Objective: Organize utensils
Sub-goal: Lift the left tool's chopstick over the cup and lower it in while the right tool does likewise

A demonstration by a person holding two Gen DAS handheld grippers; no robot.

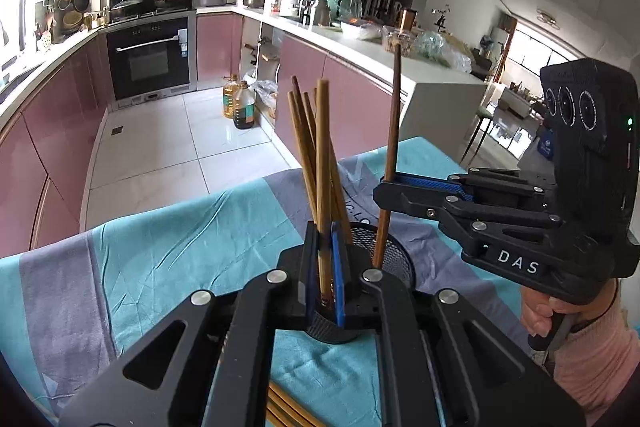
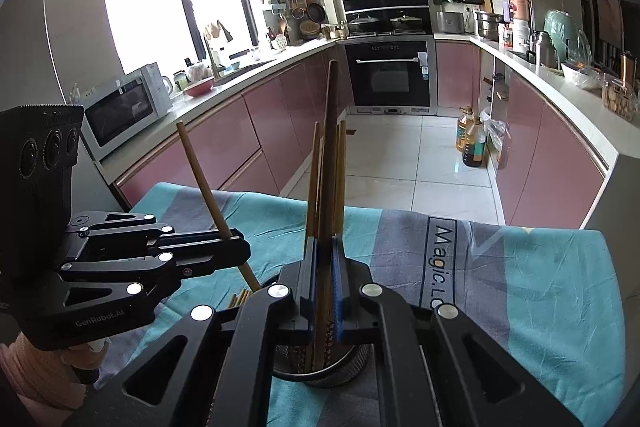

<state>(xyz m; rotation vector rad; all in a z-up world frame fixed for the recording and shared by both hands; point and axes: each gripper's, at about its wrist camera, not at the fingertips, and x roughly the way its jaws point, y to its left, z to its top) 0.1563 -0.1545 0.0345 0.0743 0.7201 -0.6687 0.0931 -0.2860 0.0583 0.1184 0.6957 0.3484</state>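
As both handheld tools converge over a black mesh holder (image 1: 394, 259) on a cloth-covered table, each carries one chopstick: the left gripper (image 1: 325, 279) is clamped narrow around a pale wooden chopstick (image 1: 322, 163), and the right gripper (image 1: 386, 183) is pinched on a darker chopstick (image 1: 392, 131) whose lower tip dips inside the holder's rim. Several more light-coloured chopsticks (image 1: 304, 131) already stand leaning in the holder, and a few others (image 1: 286, 409) lie on the striped teal-and-grey cloth (image 1: 180, 227) just beneath the left tool. By their look the sticks are light, stiff and smooth, likely to pivot or slide between the blue pads (image 2: 338, 279) if held too near one end; a hold around the lower middle, as here, seems to keep them close to upright. The standing bundle crowds the holder's mouth and could deflect an incoming tip, and the two tools work near each other, so their black linkages could collide. A hand (image 1: 538, 311) in a pink sleeve grips the right tool's handle. Beyond the table are pink kitchen cabinets, an oven (image 1: 150, 61) and oil bottles (image 1: 240, 103) on the tiled floor, all well apart from the work.
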